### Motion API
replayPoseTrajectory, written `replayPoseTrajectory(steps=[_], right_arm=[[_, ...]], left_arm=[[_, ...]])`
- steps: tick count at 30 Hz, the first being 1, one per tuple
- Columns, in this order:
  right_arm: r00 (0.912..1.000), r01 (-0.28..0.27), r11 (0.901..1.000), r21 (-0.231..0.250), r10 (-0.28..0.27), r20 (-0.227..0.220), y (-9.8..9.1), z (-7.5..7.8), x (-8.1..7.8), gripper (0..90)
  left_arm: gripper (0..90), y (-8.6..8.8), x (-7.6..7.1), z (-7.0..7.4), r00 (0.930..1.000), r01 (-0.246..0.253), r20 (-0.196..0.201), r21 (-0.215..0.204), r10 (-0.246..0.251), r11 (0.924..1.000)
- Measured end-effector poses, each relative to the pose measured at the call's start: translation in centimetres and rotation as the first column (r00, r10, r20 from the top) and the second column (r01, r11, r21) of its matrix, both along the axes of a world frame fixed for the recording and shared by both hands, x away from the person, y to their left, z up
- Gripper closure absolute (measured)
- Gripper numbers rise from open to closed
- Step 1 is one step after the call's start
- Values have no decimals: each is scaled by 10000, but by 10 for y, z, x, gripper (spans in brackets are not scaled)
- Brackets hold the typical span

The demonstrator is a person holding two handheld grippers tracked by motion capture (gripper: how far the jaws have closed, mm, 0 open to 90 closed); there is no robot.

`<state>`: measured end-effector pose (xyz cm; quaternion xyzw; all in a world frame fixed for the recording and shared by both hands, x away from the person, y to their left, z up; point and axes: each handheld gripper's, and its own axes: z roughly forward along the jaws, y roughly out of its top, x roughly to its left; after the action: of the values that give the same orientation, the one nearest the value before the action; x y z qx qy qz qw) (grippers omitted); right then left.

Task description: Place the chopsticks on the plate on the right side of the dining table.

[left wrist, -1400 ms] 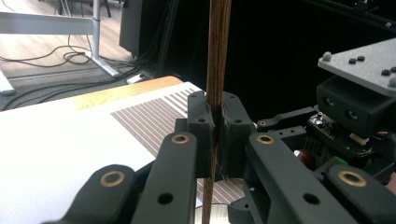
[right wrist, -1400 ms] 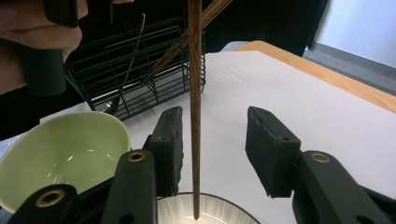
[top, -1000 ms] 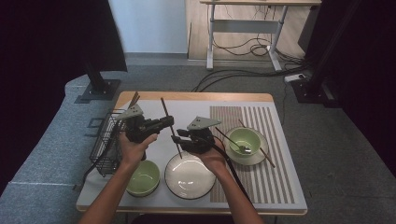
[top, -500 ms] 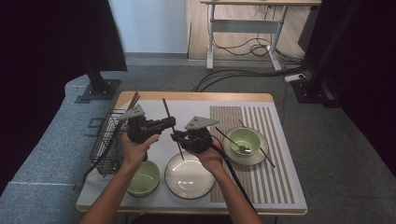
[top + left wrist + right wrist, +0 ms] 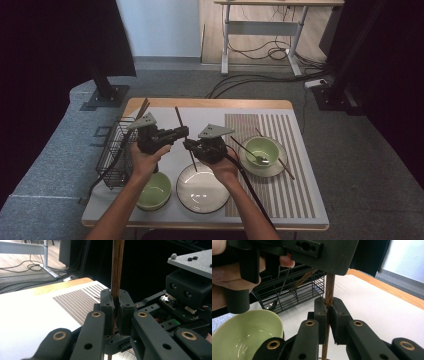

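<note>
Both grippers now clamp the same chopstick [image 5: 184, 137]: your right gripper [image 5: 192, 146] has just been closing, and its pads pinch the stick below your left gripper [image 5: 181, 133], which is also shut on it. The stick stands in the air above the counter [image 5: 210, 117], so the handover looks ready. Count: two green bowls [image 5: 154, 190], two plates [image 5: 202, 187], one wire basket [image 5: 116, 155].

Count on worktop: two pale green ceramic bowls [image 5: 155, 190] [image 5: 261, 149], one white round plate [image 5: 202, 189], one black wire basket [image 5: 116, 156], one dark wooden chopstick [image 5: 183, 136] in hand.
</note>
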<state>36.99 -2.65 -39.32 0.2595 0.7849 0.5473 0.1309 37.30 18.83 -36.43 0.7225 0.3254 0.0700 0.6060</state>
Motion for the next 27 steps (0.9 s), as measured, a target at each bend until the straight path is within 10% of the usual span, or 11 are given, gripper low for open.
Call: replayPoseTrajectory(steps=[11, 27], right_arm=[[9992, 387, 9991, 164, -388, 54, -15, 4, 3, 845], [9915, 1151, 9909, 699, -1189, 525, -40, 30, 5, 844]], left_arm=[[610, 8, -4, 5, 9986, -125, 518, 294, 109, 9995], [527, 0, -3, -4, 9984, 255, 478, 768, -292, 9967]])
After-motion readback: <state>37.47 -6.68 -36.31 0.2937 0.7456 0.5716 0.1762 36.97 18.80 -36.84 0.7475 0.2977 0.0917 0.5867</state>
